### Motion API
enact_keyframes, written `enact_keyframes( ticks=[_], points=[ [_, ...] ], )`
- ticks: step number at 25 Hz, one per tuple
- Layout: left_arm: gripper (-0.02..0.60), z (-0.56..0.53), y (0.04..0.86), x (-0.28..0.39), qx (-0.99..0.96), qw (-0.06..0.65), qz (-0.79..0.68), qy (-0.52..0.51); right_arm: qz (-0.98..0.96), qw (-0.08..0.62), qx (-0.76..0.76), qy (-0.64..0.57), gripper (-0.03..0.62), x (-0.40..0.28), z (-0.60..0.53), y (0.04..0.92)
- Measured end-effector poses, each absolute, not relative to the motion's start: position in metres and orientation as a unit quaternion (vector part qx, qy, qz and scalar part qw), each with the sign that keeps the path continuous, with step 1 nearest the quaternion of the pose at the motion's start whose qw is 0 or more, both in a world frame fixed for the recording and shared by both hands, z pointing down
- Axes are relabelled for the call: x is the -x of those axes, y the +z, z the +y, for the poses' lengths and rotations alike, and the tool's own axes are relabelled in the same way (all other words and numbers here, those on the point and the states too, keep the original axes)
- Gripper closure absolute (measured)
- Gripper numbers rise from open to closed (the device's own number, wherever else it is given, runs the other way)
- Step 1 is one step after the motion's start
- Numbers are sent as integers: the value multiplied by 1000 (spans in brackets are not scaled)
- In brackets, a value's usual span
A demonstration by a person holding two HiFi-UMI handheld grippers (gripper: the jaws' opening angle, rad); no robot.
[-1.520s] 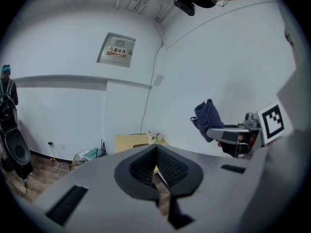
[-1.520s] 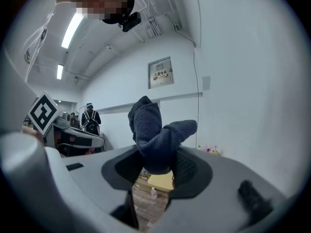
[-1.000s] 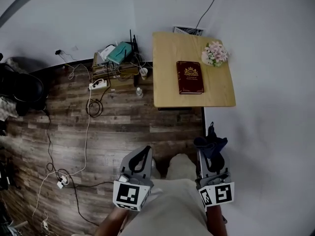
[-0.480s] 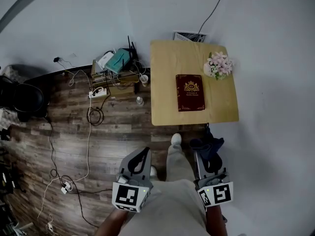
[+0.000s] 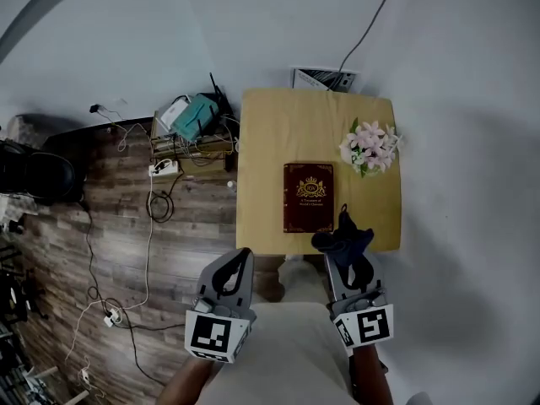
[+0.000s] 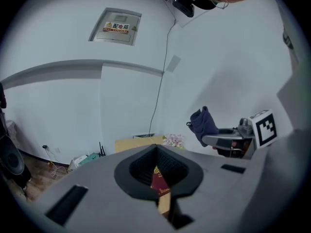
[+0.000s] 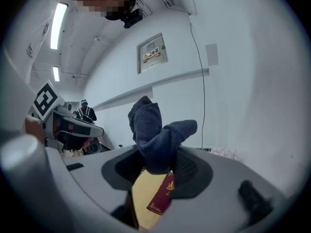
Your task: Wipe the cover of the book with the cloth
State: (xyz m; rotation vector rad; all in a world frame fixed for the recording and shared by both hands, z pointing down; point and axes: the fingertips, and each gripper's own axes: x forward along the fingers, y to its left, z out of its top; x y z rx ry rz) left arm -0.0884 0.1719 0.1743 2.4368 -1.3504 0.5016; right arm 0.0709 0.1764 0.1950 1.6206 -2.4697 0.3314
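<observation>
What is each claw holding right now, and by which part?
Right claw grips the cloth by its bunched lower end; left claw, shut, holds nothing.

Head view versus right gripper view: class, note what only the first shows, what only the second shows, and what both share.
Only the head view: the wooden floor with trailing cables, and the whole table seen from above.
Only the right gripper view: a wall box with a sign, ceiling lights, and the right tool with its jaws closed on the cloth.
Both: the red book lying on the table, the dark blue cloth, and the left tool.
</observation>
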Motion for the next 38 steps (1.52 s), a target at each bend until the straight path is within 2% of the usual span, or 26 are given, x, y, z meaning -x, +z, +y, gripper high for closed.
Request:
enact_keyframes(
  ticks=[18,38],
  points=[
    [575,112,224,52,-840,196,-455,222,-843,128,-504,137,433,-76,94,235],
    [575,102,346,44,-817,250,-440,277,-855,156,-468,159,433,-45,33,329]
  ],
)
